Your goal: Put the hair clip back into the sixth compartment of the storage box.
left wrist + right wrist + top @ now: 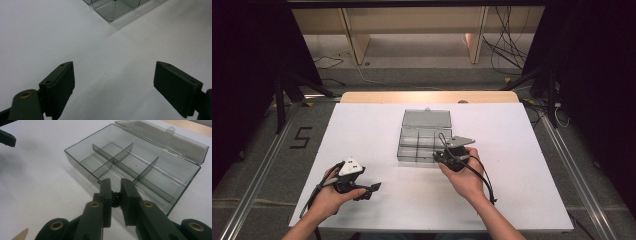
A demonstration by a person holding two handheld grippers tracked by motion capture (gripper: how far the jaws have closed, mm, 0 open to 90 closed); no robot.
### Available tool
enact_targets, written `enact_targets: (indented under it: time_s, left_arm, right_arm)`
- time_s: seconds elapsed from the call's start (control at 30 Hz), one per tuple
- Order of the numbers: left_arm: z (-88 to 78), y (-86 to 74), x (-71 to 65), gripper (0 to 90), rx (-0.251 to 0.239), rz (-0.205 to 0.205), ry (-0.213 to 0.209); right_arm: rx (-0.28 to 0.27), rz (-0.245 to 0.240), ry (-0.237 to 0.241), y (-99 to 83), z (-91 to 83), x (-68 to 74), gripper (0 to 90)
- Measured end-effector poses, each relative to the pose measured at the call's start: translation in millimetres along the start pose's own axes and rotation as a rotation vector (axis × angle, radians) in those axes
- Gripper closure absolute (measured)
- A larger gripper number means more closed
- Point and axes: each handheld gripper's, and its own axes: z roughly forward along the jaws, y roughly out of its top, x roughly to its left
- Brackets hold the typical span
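**White bench, open divider box, 2 hand-held grippers**

White bench top (512, 190) w/ wood strip along far edge; grey floor, cables and dark stands behind. Clear smoky plastic box (424, 142) sits near bench centre, slightly toward far edge, lid (427, 118) flipped open and lying back toward far edge. Inside: thin dividers (120, 163) split it into several compartments, all look empty.

Right gripper (115, 186) held in person's right hand (467, 177), at box's near right corner. Jaws nearly closed, narrow gap; small dark object (115, 198) pinched deep between them, too small to ID. Jaw tips just over box's near wall.

Left gripper (113, 80) held in left hand (329, 197) near bench's near left corner, well apart from box. Jaws spread wide, nothing between, bare bench below; box corner at top of left gripper view.
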Motion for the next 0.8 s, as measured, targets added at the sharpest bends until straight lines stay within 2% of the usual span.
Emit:
enact_targets:
  time_s: [0.8]
  left_arm:
    - [0.1, 0.1, -0.1, 16.7, 0.0, 0.0, 0.001]
  right_arm:
    - [0.008, 0.024, -0.029, 1.3, -3.8, -14.3, 80.9]
